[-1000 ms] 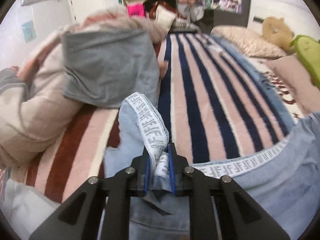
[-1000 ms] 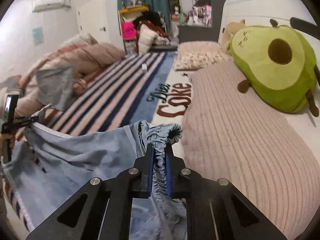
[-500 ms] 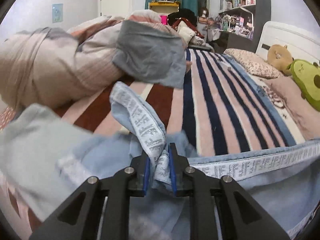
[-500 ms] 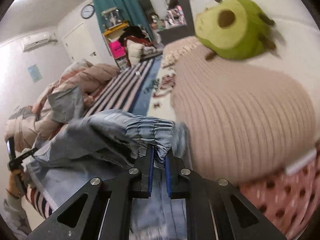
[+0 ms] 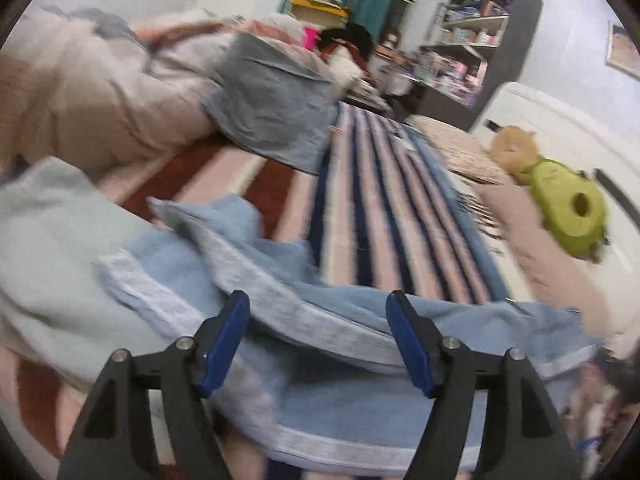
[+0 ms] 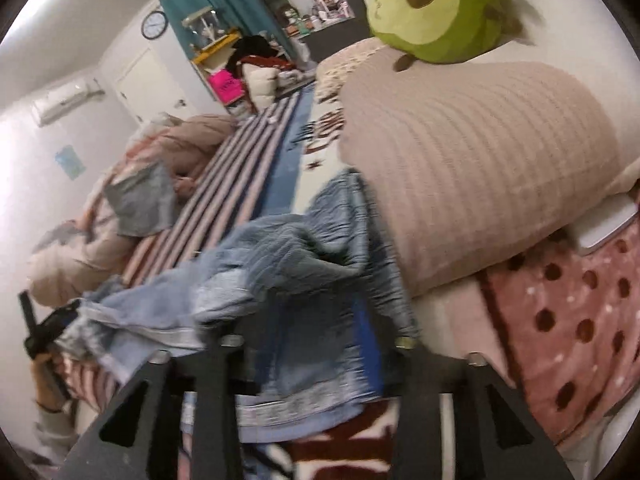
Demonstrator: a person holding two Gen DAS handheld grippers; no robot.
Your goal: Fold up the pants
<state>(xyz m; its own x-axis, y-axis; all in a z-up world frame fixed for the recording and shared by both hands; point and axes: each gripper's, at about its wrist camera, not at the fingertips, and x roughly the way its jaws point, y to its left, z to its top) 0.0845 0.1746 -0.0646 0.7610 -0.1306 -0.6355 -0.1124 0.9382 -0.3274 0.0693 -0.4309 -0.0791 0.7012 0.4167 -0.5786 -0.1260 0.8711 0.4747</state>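
The light blue pants (image 5: 328,320) with a pale patterned side band lie crumpled across the near edge of the striped bed. My left gripper (image 5: 318,340) is open, its blue pads spread wide just above the cloth, holding nothing. In the right wrist view the pants (image 6: 280,280) lie bunched in front of my right gripper (image 6: 312,344), which is open; the elastic waistband drapes over its spread fingers and hides the tips. The left gripper (image 6: 40,332) shows at the far left edge there, held in a hand.
A striped blanket (image 5: 372,216) covers the bed. A heap of beige bedding with a grey cloth (image 5: 264,108) lies at the left. A ribbed beige pillow (image 6: 472,168) and an avocado plush (image 6: 436,8) lie at the right. A pink dotted blanket (image 6: 568,328) is near right.
Both grippers have opened and let go of the pants, which dropped onto the bed. Both cameras have swung and the views are motion-blurred.
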